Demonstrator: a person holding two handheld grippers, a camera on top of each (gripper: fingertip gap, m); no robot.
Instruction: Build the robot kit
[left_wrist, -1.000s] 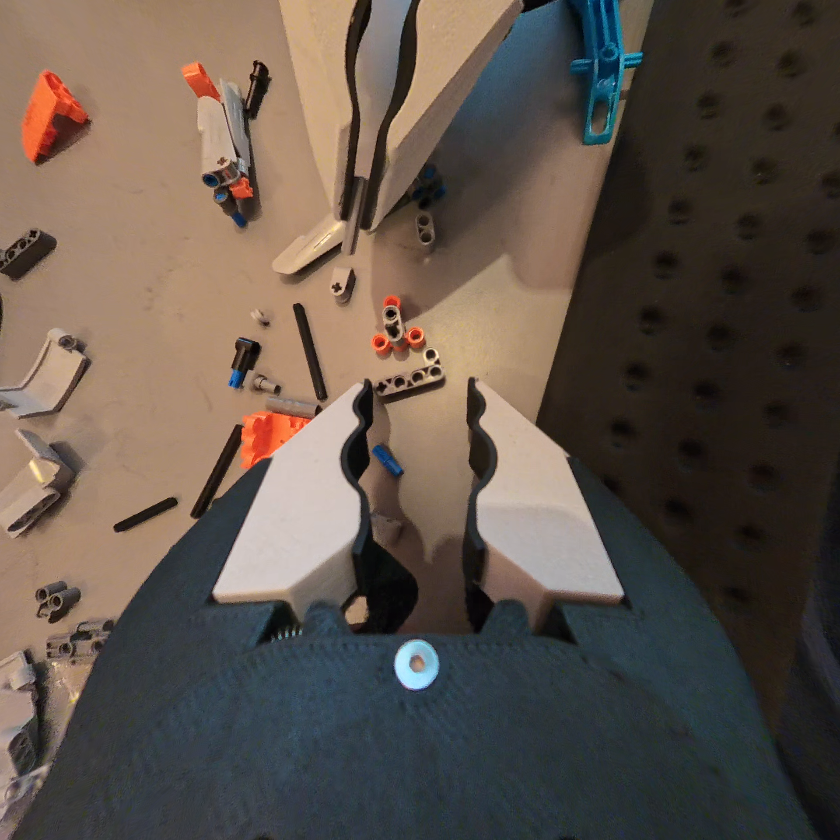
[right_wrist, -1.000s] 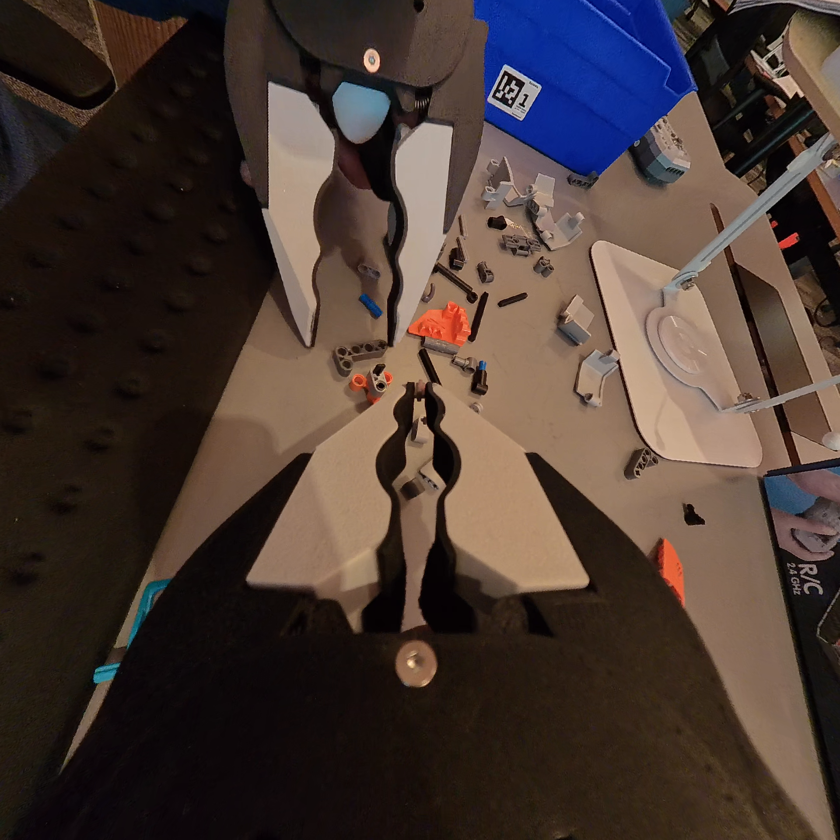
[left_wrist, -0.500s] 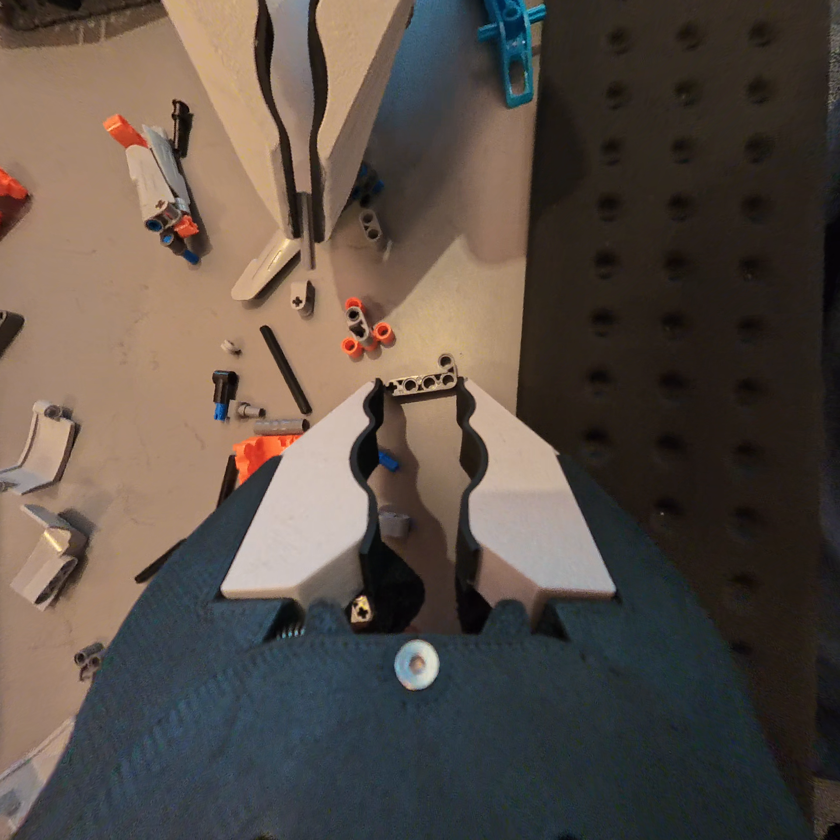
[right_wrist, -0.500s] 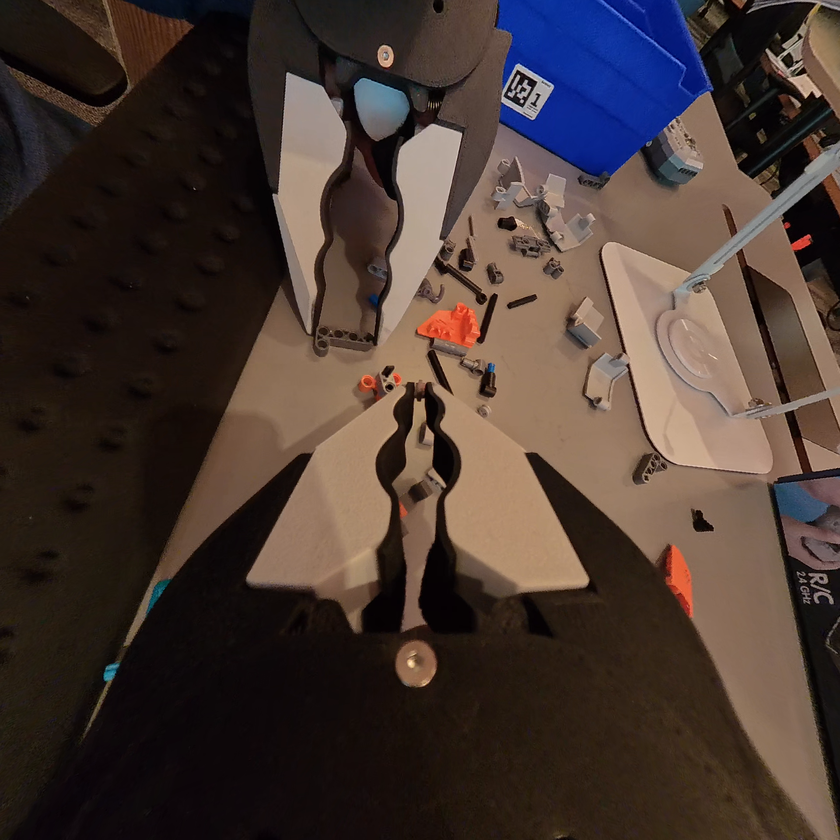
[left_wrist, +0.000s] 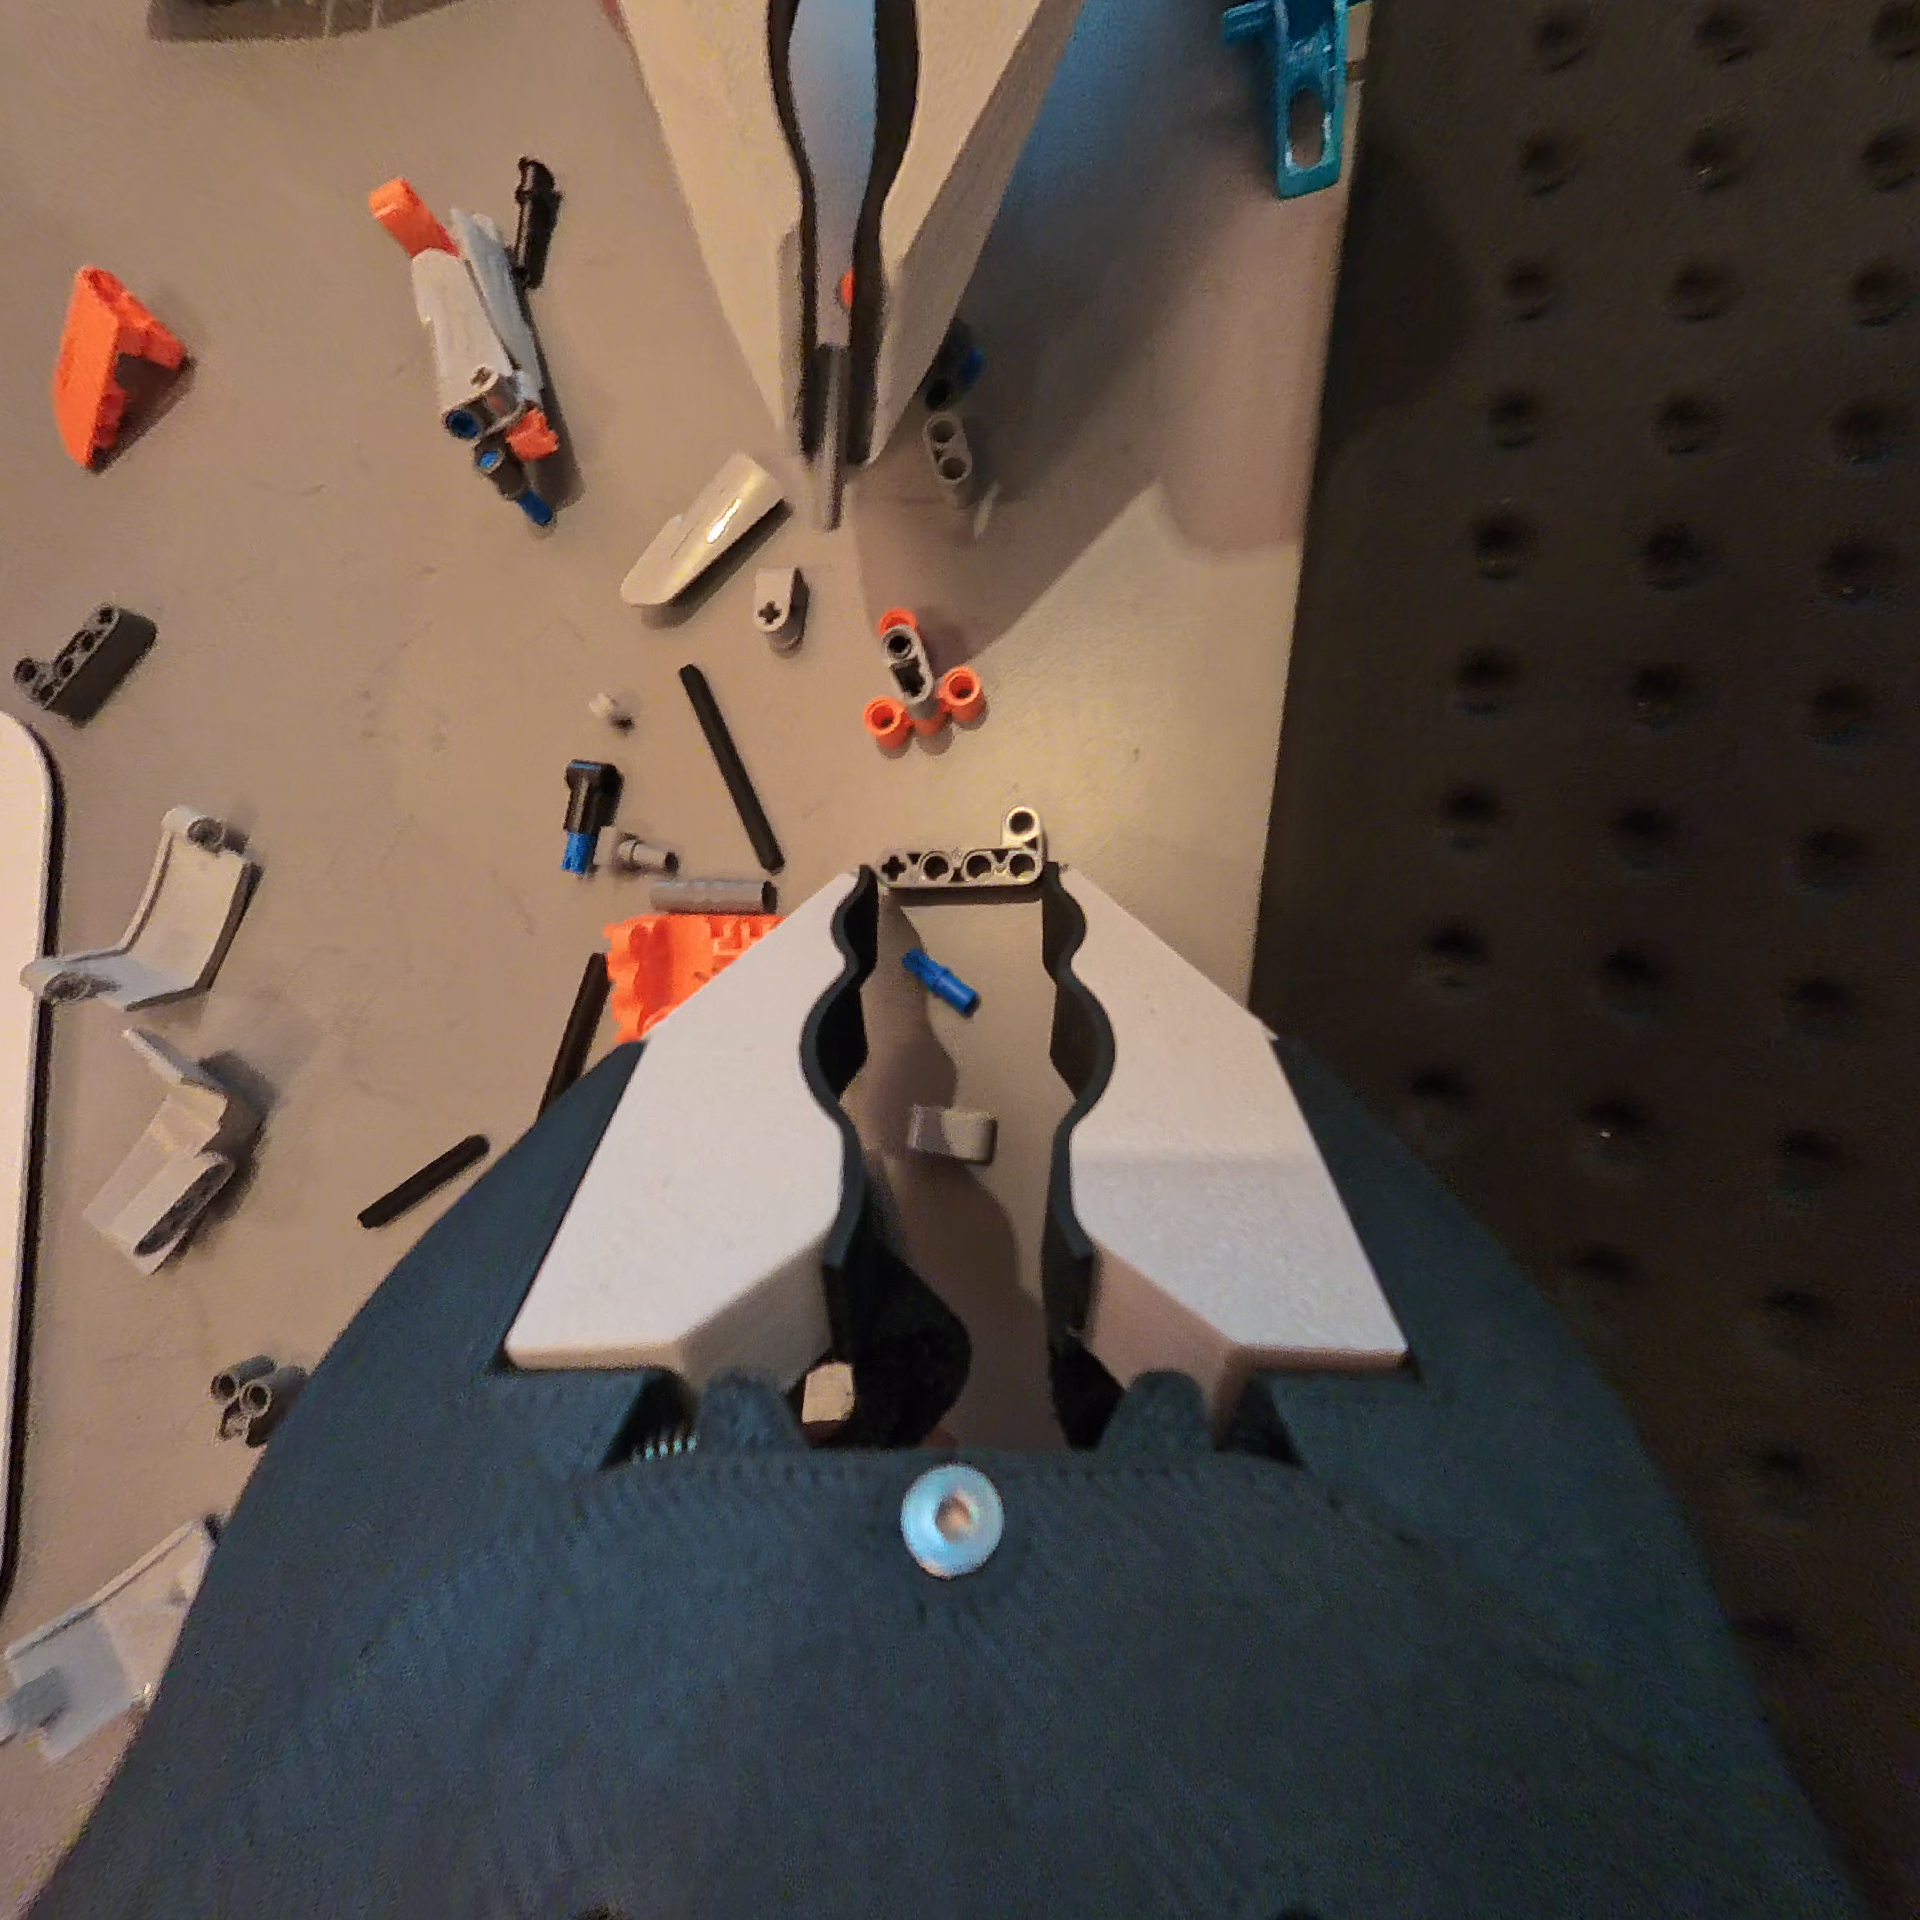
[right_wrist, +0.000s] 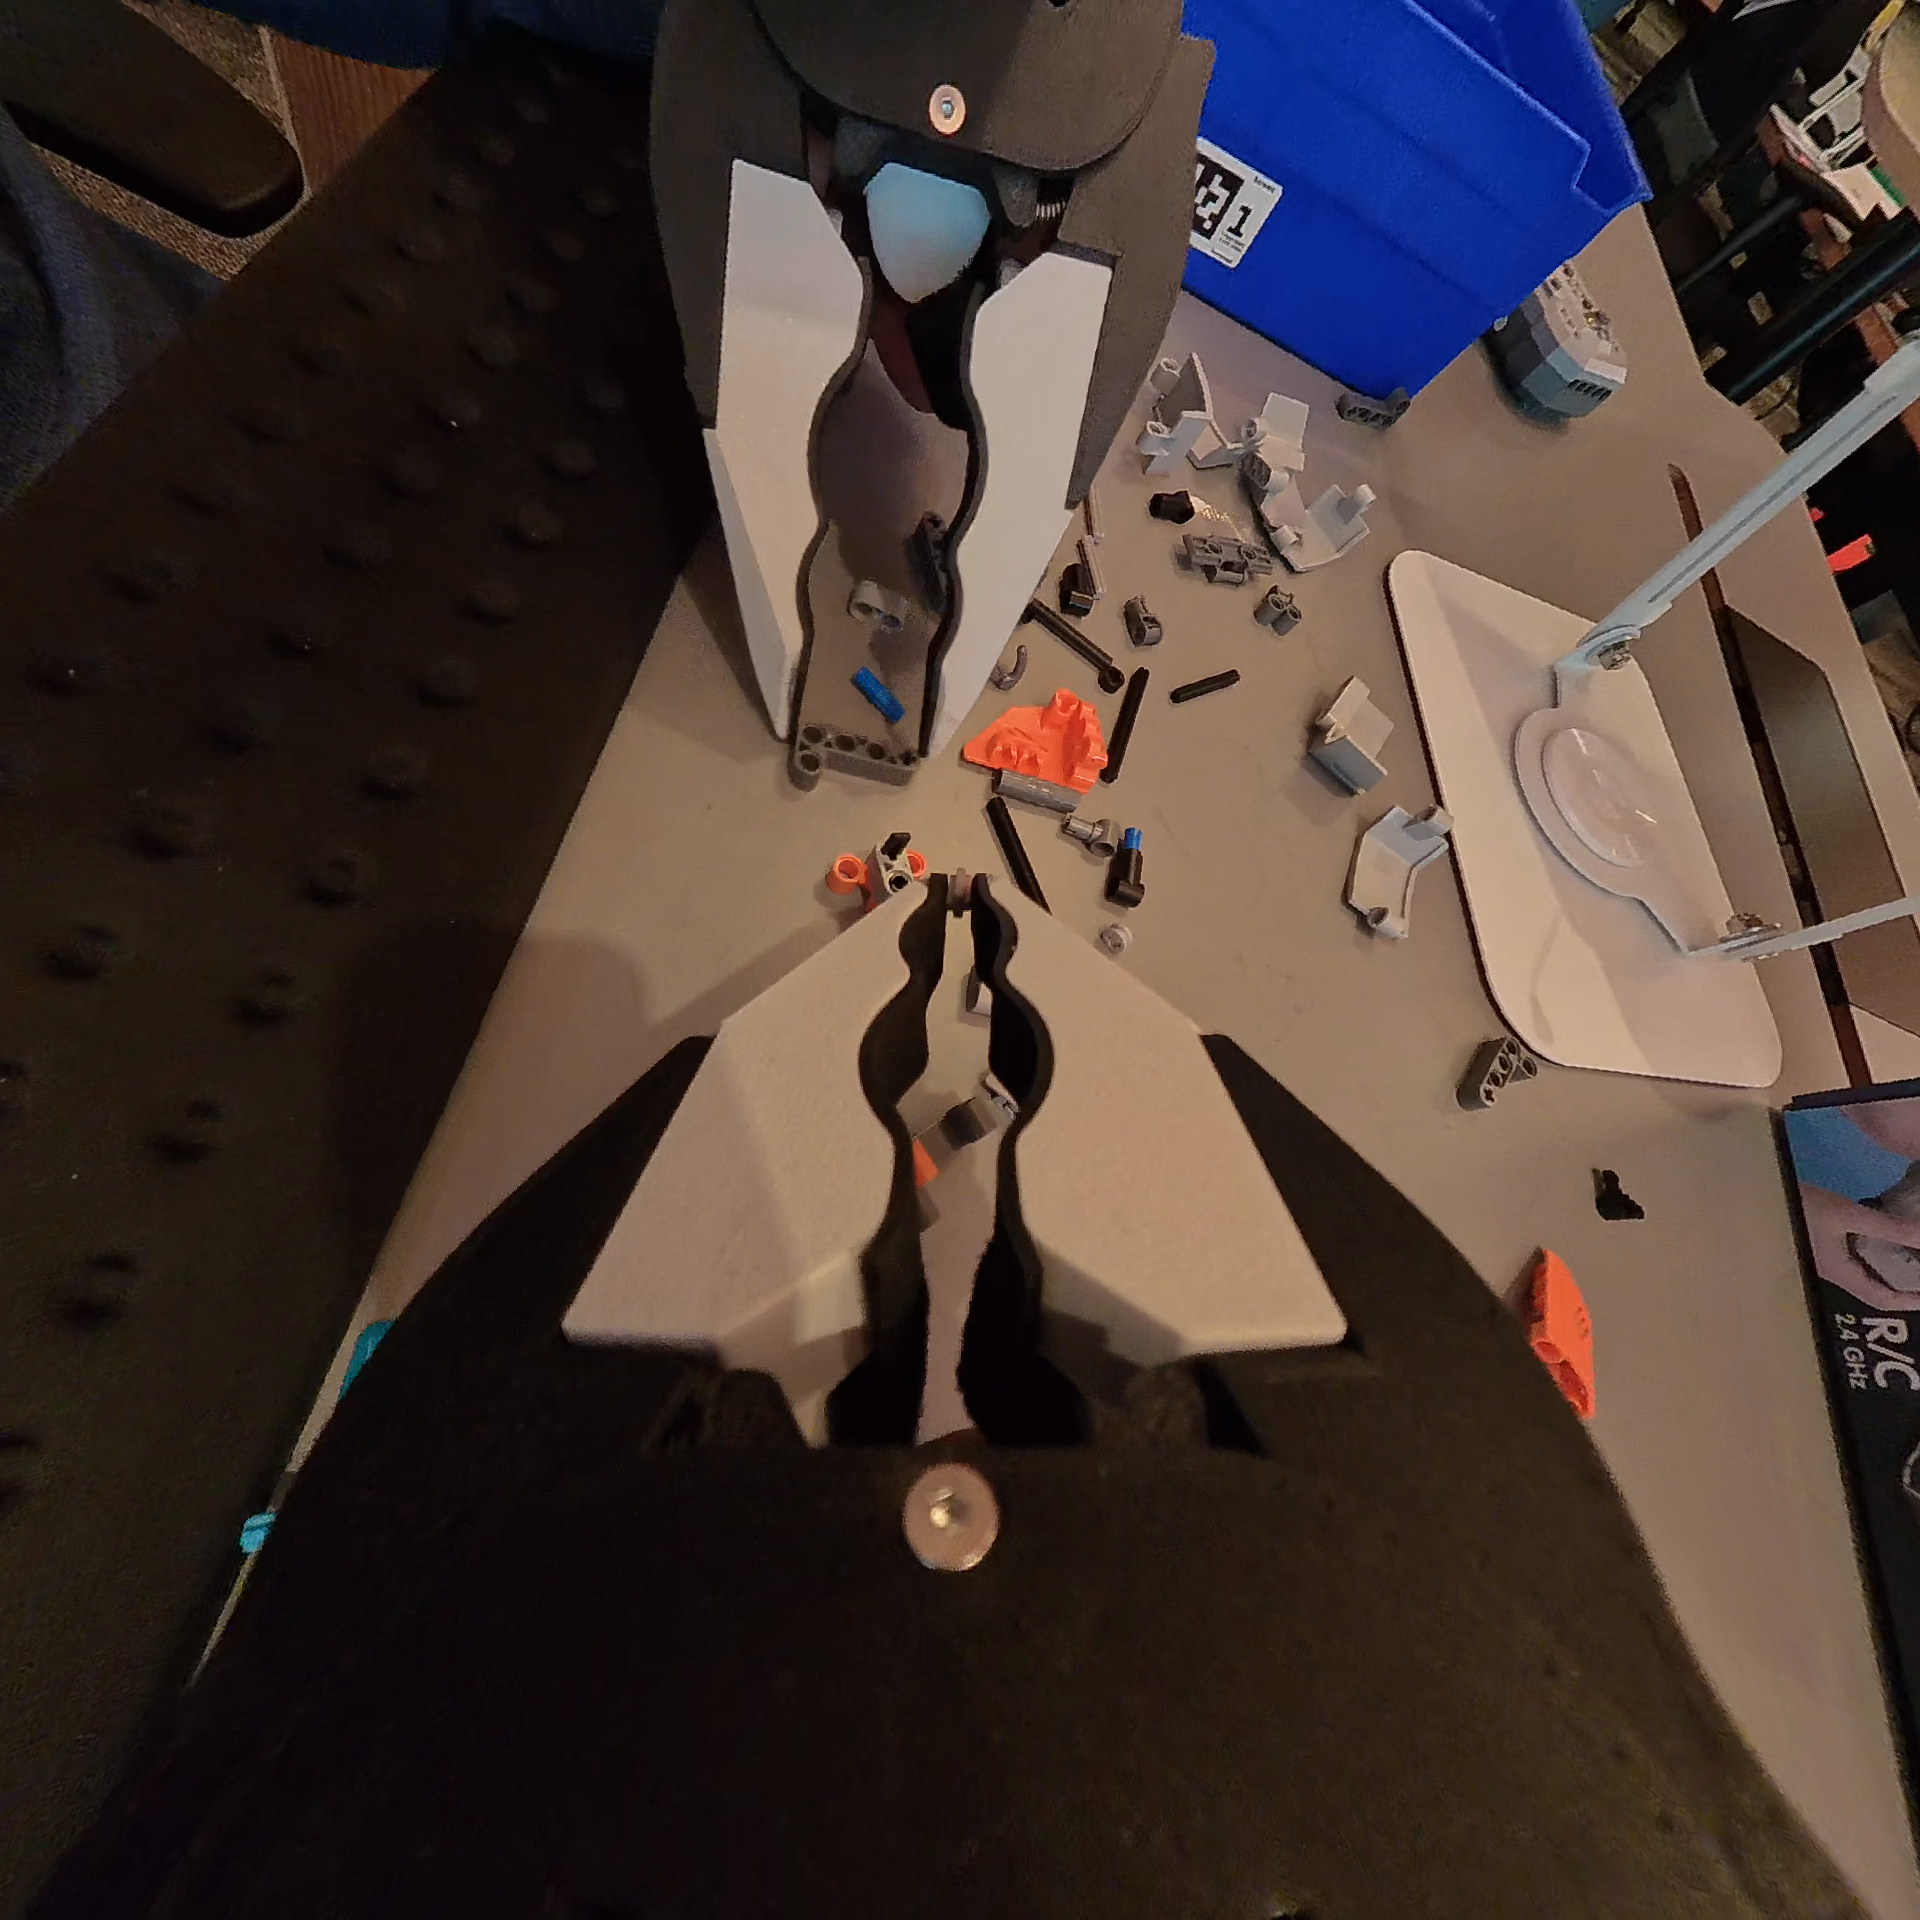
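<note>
Right wrist view: takes in a black studded mat (right_wrist: 260, 727) filling the 9 o'clock side, beside a grey table (right_wrist: 1299, 1039) strewn with small building pieces. Shows a blue bin (right_wrist: 1403, 187) at 1 o'clock and a white tray (right_wrist: 1475, 727) at 3 o'clock, both on the table. Shows the left gripper (right_wrist: 857, 743) at 12 o'clock pointing down toward the camera, fingers partly spread, tips pressed against the two ends of a grey L-shaped beam (right_wrist: 854, 750) that spans the gap between them; cannot tell whether the beam is off the table. Shows the right gripper (right_wrist: 961, 904) at centre, fingers almost together, pinching a small grey piece (right_wrist: 963, 890) at the very tips. Places an orange wedge piece (right_wrist: 1039, 743) just beside the left gripper at its 3 o'clock, touching a short grey tube. Left wrist view: repeats the beam across the fingertips at centre, with a blue pin (left_wrist: 940, 980) and a grey connector (left_wrist: 951, 1132) lying on the table in the gap behind it, apart from both fingers. Puts an orange-and-grey cluster (left_wrist: 920, 686) near the beam at 12 o'clock, between the two grippers.
</note>
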